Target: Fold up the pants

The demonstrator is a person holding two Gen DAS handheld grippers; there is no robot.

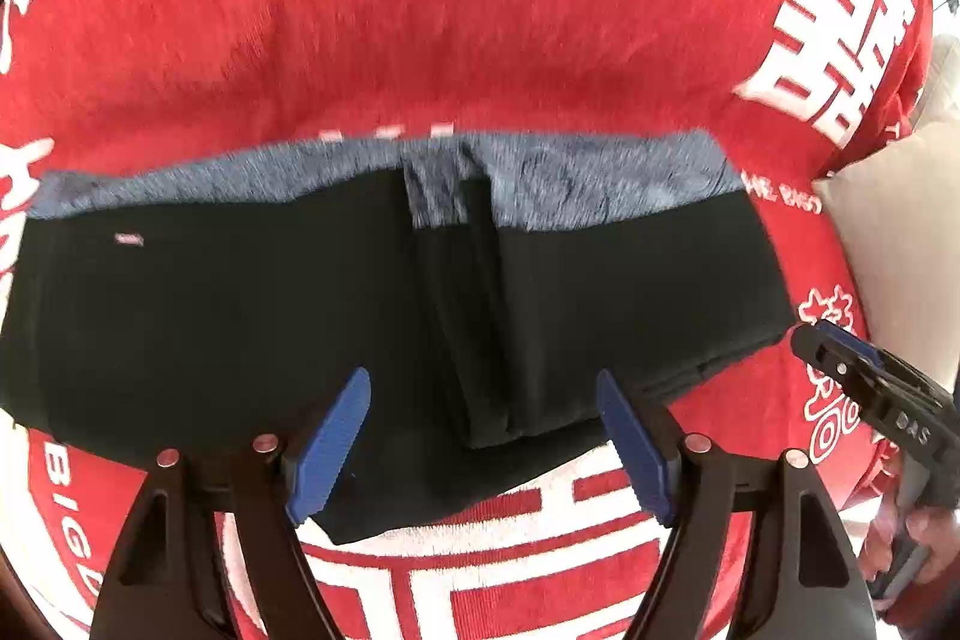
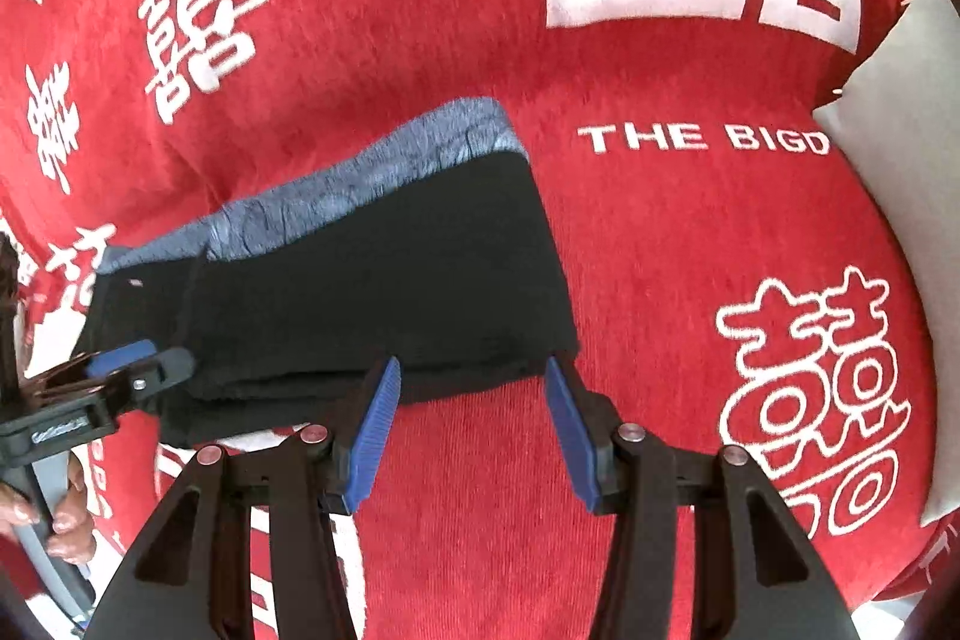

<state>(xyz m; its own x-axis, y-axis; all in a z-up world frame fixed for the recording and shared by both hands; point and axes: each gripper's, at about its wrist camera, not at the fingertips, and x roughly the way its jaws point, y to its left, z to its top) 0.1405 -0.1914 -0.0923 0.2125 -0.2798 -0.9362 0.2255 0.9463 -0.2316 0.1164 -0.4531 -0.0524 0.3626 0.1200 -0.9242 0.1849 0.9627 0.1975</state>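
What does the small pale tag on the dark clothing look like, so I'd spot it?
Start at the red blanket with white characters; black pants lie folded on it. The small tag sits near their grey-blue band, the only pale mark on black cloth.

Both cameras ride just behind their own blue fingers and look steeply down, close over the red blanket point(image 1: 480, 58). The left wrist view faces the folded black pants point(image 1: 240, 316) square on, catching the right tool point(image 1: 840, 352) at its right edge. The right wrist view sits over the pants' right end point(image 2: 390, 292), with the left tool point(image 2: 138, 358) at its left edge. Both share the pants, blanket and a white pillow point(image 1: 900, 232).
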